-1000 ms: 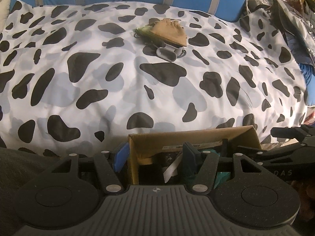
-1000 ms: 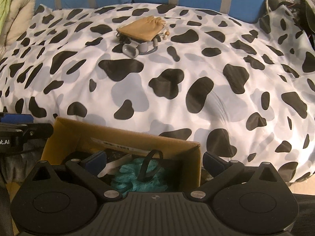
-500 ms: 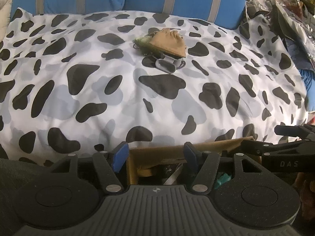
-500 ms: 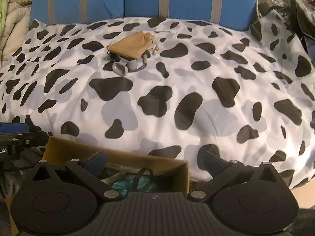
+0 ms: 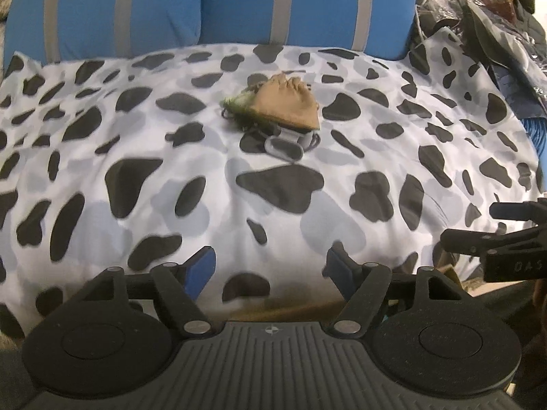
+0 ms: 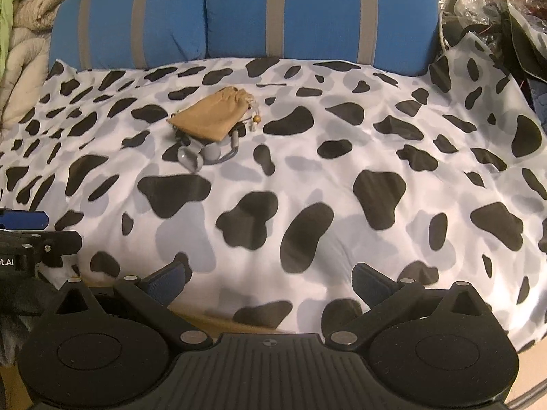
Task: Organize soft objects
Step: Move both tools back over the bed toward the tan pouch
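Note:
A tan drawstring pouch (image 5: 289, 106) (image 6: 213, 116) lies far back on the cow-print bed cover (image 5: 171, 188) (image 6: 342, 157). A green fuzzy item (image 5: 237, 104) pokes out at its left. A grey strap-like object (image 5: 285, 145) (image 6: 208, 153) lies just in front of it. My left gripper (image 5: 271, 268) is open and empty at the near edge of the bed. My right gripper (image 6: 270, 280) is open and empty, also at the near edge. A strip of the cardboard box rim (image 5: 290, 307) (image 6: 212, 317) shows below the fingers.
Blue pillows with grey stripes (image 5: 205, 10) (image 6: 239, 17) line the back. A beige quilt (image 6: 17, 51) lies at the far left. Cluttered bags and clothes (image 5: 478, 17) pile at the right. The other gripper shows at the frame edges (image 5: 506, 242) (image 6: 27, 246).
Both grippers rose and tilted up from over the cardboard box, so the box contents have dropped out of view and the bed fills the frames.

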Demonstrator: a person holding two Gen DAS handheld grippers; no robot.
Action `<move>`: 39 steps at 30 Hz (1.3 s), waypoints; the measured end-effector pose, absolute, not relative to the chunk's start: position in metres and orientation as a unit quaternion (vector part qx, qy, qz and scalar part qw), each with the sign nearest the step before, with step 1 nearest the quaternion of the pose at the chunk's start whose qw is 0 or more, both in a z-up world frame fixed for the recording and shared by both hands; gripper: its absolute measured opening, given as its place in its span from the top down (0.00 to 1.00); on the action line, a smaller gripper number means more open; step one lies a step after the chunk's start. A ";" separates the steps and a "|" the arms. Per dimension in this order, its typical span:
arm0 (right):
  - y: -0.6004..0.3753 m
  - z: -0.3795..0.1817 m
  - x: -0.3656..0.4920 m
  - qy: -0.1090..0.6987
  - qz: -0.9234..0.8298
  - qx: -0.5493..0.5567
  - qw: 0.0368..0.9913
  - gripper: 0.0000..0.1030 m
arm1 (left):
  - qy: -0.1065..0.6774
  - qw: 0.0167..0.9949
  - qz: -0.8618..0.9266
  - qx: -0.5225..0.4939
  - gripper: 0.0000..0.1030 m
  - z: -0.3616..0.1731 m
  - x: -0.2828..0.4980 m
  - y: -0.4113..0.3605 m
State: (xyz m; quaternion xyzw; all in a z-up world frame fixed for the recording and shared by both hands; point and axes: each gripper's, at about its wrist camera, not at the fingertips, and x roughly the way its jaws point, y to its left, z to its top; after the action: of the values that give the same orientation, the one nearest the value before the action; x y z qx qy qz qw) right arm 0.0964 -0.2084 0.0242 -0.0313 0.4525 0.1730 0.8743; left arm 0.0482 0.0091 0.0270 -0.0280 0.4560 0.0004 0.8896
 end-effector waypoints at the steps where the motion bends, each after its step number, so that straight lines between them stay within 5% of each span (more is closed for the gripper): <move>1: -0.209 0.024 0.099 0.450 0.174 -0.029 0.875 0.00 | 0.453 0.891 0.000 -0.022 0.25 0.027 0.051 0.009; 39: -0.176 0.007 0.238 0.412 0.262 -0.004 0.873 0.06 | 0.398 0.917 0.000 0.001 0.24 0.018 0.176 0.040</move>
State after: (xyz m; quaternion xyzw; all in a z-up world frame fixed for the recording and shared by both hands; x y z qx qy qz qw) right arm 0.2378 -0.1755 0.0069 -0.0044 0.4120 0.2618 0.8728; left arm 0.1758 0.0400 0.0176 0.0005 0.3978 -0.0001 0.9175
